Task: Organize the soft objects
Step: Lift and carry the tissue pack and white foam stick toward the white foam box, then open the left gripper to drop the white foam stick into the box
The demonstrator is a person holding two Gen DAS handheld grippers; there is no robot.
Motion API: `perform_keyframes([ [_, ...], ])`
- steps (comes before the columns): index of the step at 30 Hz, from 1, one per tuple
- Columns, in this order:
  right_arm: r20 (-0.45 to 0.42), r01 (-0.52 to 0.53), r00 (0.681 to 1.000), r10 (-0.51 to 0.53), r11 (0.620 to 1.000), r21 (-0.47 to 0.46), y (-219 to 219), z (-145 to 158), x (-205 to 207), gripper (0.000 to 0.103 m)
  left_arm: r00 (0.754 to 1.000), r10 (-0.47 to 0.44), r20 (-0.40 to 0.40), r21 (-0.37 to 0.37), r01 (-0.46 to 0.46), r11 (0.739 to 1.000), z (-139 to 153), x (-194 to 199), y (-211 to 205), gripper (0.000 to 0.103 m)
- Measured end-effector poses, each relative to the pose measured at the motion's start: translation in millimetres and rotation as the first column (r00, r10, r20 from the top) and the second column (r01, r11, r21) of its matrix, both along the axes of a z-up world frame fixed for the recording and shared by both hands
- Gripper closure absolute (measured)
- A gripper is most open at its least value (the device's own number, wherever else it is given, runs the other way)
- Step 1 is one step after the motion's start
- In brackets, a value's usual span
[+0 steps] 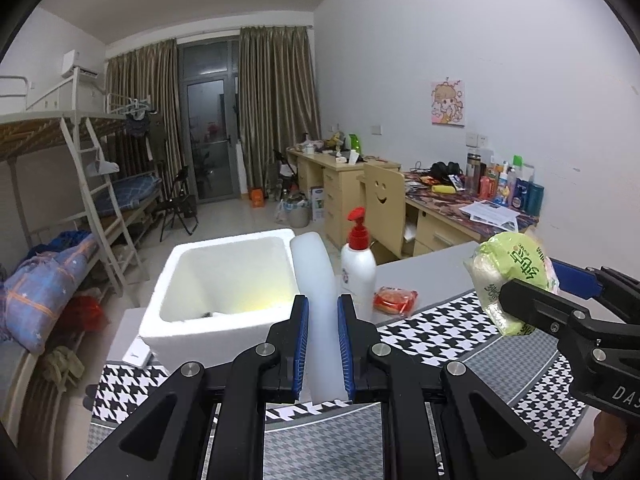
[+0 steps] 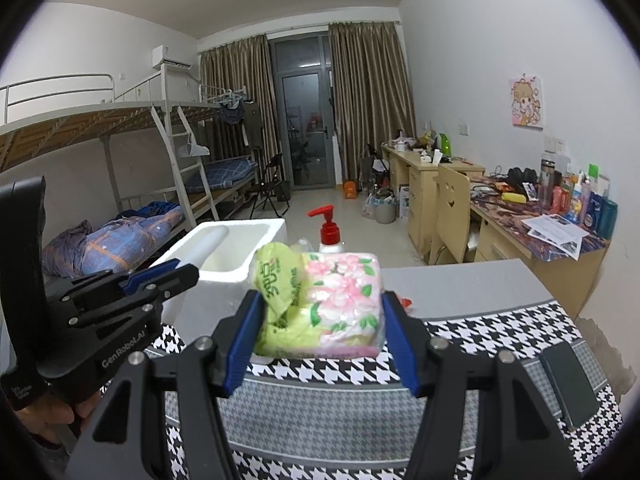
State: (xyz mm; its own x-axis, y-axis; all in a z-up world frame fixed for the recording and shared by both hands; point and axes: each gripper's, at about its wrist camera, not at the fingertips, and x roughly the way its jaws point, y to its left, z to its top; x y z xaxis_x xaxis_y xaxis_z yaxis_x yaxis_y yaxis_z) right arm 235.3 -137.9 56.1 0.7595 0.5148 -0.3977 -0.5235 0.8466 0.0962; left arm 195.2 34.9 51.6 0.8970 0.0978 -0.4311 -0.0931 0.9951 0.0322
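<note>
My left gripper (image 1: 323, 304) is shut on a white foam strip (image 1: 314, 264), which stands between its blue pads and reaches up beside the white foam box (image 1: 224, 276). My right gripper (image 2: 322, 298) is shut on a bundle of tissue packs (image 2: 340, 300), one green (image 2: 276, 280) and one with pink flowers. In the left wrist view that bundle (image 1: 512, 276) hangs at the right, above the houndstooth cloth (image 1: 432, 332), with the right gripper (image 1: 536, 280) on it. From the right wrist view, the left gripper (image 2: 188, 270) shows at the left, in front of the foam box (image 2: 236, 248).
A white pump bottle with a red top (image 1: 358, 268) and an orange-red packet (image 1: 394, 300) sit on the grey table behind the cloth. A dark phone (image 2: 568, 384) lies on the cloth at the right. A small white box (image 1: 138, 354) lies left of the foam box.
</note>
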Motion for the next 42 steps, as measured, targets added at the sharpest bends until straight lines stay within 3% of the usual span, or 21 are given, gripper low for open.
perform_keyframes([
  [27,-0.025,-0.083,0.996,0.083,0.996,-0.026,71,15,41,0.039,0.992,0.125,0.013,0.01,-0.125,0.992,6,34,59,0.087],
  [42,-0.055,-0.105,0.993,0.102,0.993,-0.059,107,13,60,0.039,0.988,0.151,-0.022,-0.007,-0.151,0.989,-4,54,81,0.087],
])
